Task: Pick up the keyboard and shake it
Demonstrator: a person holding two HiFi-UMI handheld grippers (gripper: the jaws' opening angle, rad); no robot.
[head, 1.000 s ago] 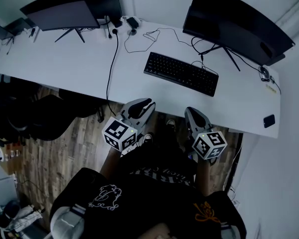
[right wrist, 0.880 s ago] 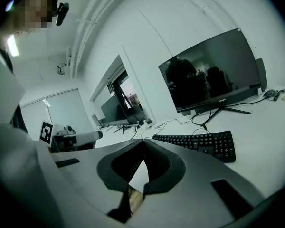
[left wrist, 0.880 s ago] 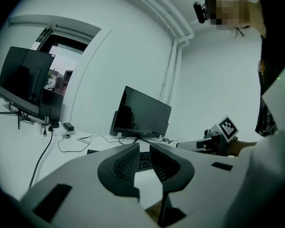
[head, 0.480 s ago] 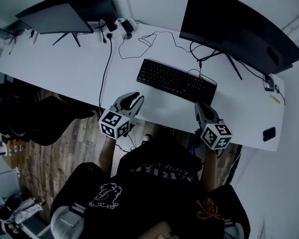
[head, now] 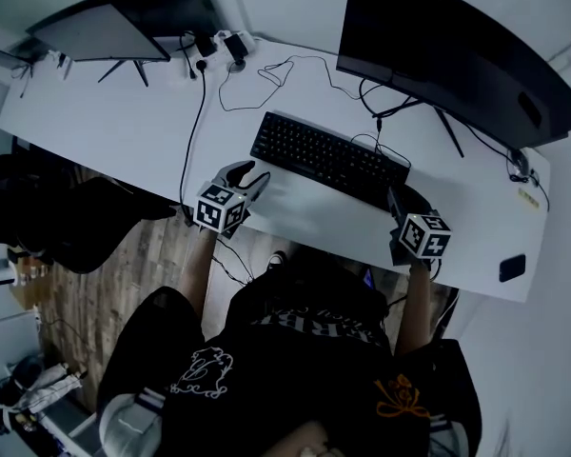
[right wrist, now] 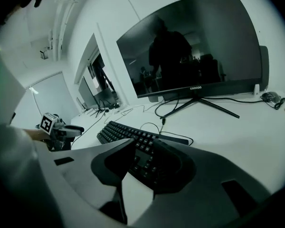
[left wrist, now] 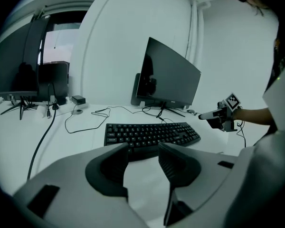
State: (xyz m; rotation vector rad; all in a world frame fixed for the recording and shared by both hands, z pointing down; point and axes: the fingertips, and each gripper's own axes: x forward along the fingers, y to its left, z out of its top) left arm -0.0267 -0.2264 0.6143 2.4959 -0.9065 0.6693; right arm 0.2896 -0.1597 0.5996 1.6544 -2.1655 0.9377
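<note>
A black keyboard [head: 325, 157] lies slantwise on the white desk [head: 114, 122], its cable looping off behind it. My left gripper [head: 255, 174] hovers over the desk's front edge, just short of the keyboard's left end [left wrist: 152, 133]. Its jaws have just been opening and stand open with nothing between them. My right gripper [head: 397, 196] is at the keyboard's right end [right wrist: 128, 136]. Its jaws have also just been opening; they are parted, with keys showing through the gap and no pad pressing on them. Each gripper appears in the other's view: right gripper [left wrist: 222, 117], left gripper [right wrist: 55, 127].
A large curved monitor [head: 457, 50] stands behind the keyboard, a second monitor [head: 100, 29] at the far left. Thin cables [head: 266, 74] and plugs [head: 236, 46] lie between them. A small dark device [head: 510, 268] rests at the desk's right corner. A dark chair [head: 71, 222] stands left.
Both grippers have moved forward and down from below the desk edge to the keyboard's two ends. Their jaws, shut before, now stand apart.
</note>
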